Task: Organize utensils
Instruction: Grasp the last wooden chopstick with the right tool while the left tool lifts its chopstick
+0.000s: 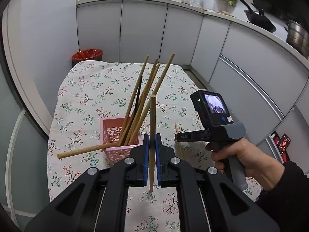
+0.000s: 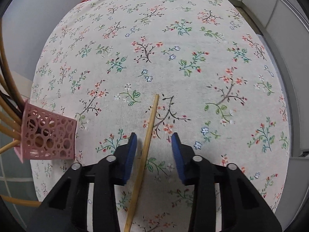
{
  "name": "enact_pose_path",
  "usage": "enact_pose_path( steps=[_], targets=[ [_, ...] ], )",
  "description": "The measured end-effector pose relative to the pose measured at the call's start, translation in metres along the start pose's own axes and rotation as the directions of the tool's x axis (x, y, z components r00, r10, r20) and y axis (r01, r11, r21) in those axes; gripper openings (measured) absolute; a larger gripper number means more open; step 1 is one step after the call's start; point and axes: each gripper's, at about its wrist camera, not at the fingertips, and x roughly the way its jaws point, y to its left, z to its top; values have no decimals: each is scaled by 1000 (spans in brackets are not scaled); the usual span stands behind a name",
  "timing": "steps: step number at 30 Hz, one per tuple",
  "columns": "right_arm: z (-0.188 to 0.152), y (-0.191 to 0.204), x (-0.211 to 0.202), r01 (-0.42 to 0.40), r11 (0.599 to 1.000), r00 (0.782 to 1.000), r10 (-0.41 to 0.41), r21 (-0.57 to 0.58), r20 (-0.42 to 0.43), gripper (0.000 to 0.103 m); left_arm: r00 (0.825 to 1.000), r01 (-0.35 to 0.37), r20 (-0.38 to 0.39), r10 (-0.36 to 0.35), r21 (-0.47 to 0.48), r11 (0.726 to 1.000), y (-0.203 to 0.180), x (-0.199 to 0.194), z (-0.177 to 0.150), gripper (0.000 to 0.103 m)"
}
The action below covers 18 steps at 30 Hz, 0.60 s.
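Left hand-held gripper (image 1: 152, 150) clamps an upright wooden chopstick (image 1: 153, 116) beside the pink perforated basket (image 1: 115, 135), while the right hand-held gripper (image 2: 154, 147) hangs spread over another wooden chopstick (image 2: 148, 127) lying on the desk (image 2: 173, 67).

A floral tablecloth (image 1: 100, 89) covers the table. Grey cabinets (image 1: 143, 32) curve behind it — a cluttered counter (image 1: 222, 12) on top, a red-lined bin (image 1: 87, 55) by the table's far-left corner.

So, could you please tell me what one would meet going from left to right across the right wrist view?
Chopsticks standing in the basket → pink basket → right gripper's left finger pad → loose chopstick on the tablecloth → right finger pad → bare floral tablecloth.
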Motion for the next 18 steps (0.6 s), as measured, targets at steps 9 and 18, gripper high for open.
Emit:
enact_pose_path(
  steps=[9, 18],
  targets=[
    [0, 10, 7, 48, 997, 998, -46, -66, 34, 6, 1000, -14, 9, 14, -23, 1000, 11, -3, 2, 6],
    [-11, 3, -37, 20, 995, 991, -7, -98, 132, 4, 993, -28, 113, 32, -37, 999, 11, -36, 11, 6]
  ],
)
